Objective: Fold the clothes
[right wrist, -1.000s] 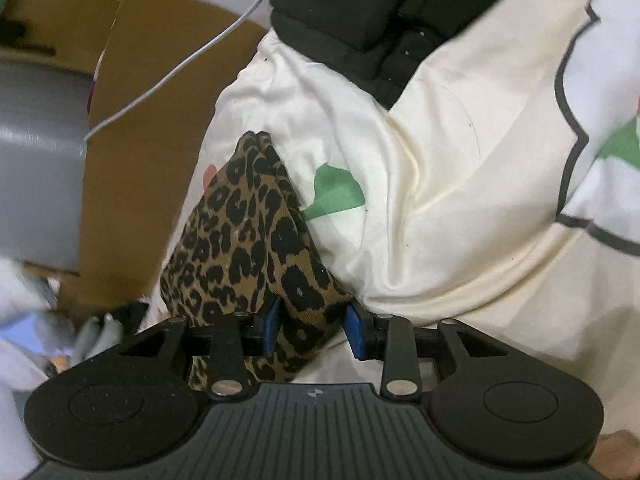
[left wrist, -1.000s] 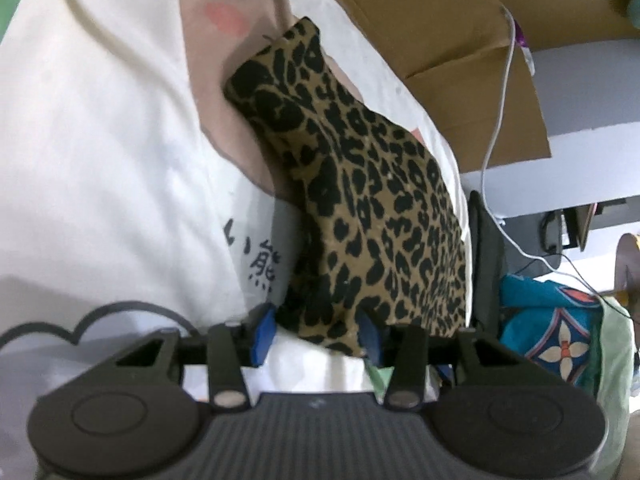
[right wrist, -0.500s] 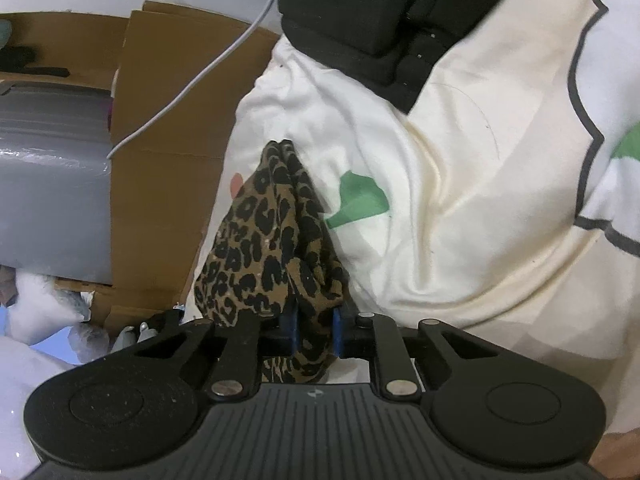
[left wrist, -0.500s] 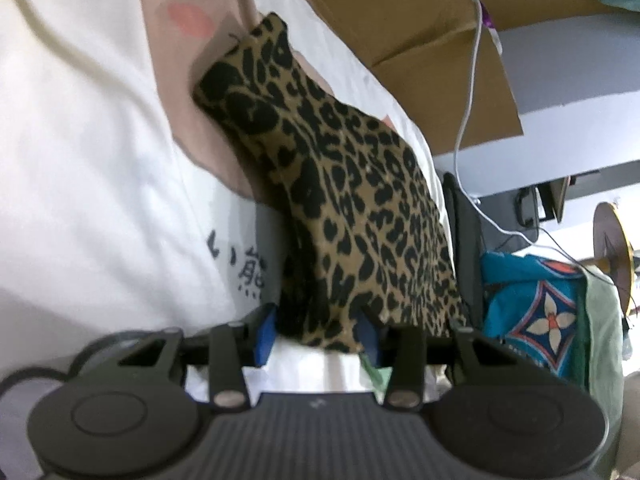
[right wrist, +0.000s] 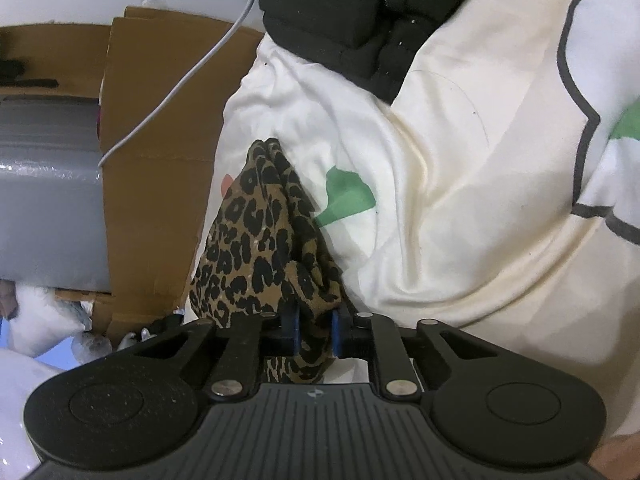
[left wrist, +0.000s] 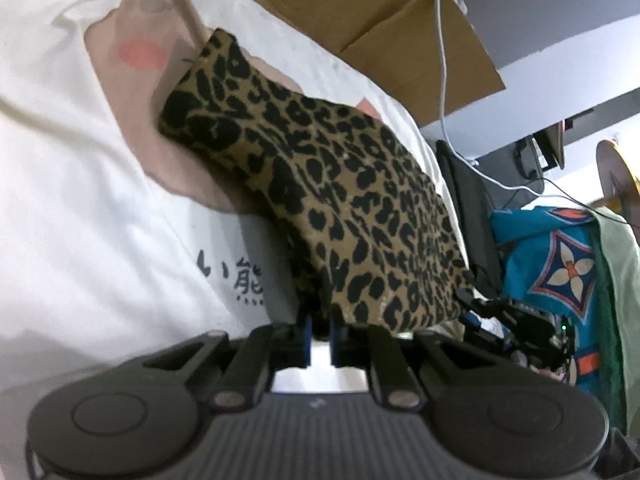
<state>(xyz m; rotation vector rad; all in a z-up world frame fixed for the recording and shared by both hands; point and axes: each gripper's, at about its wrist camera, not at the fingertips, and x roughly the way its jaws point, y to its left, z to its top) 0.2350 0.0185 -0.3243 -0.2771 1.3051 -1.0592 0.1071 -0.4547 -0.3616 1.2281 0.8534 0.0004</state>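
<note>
A leopard-print garment point(left wrist: 340, 200) lies folded on a cream printed bedsheet point(left wrist: 80, 200). Its near edge is lifted off the sheet. My left gripper point(left wrist: 321, 332) is closing, and its blue pads pinch the garment's near left corner. In the right wrist view the same garment point(right wrist: 260, 248) hangs bunched and narrow towards the sheet point(right wrist: 460, 220). My right gripper point(right wrist: 314, 328) is also closing, with a thick fold of the leopard cloth squeezed between its pads. Some cloth sticks out below the pads.
Flattened cardboard point(left wrist: 400, 20) leans beyond the bed's far edge, with a white cable point(left wrist: 440, 80) running over it. A black garment point(right wrist: 360, 12) lies at the top of the sheet. A blue patterned cloth point(left wrist: 560, 260) sits off the bed's right side.
Both grippers have gone from open around the garment's edge to pinching it. The left gripper has rolled, and the garment's near edge has risen off the sheet.
</note>
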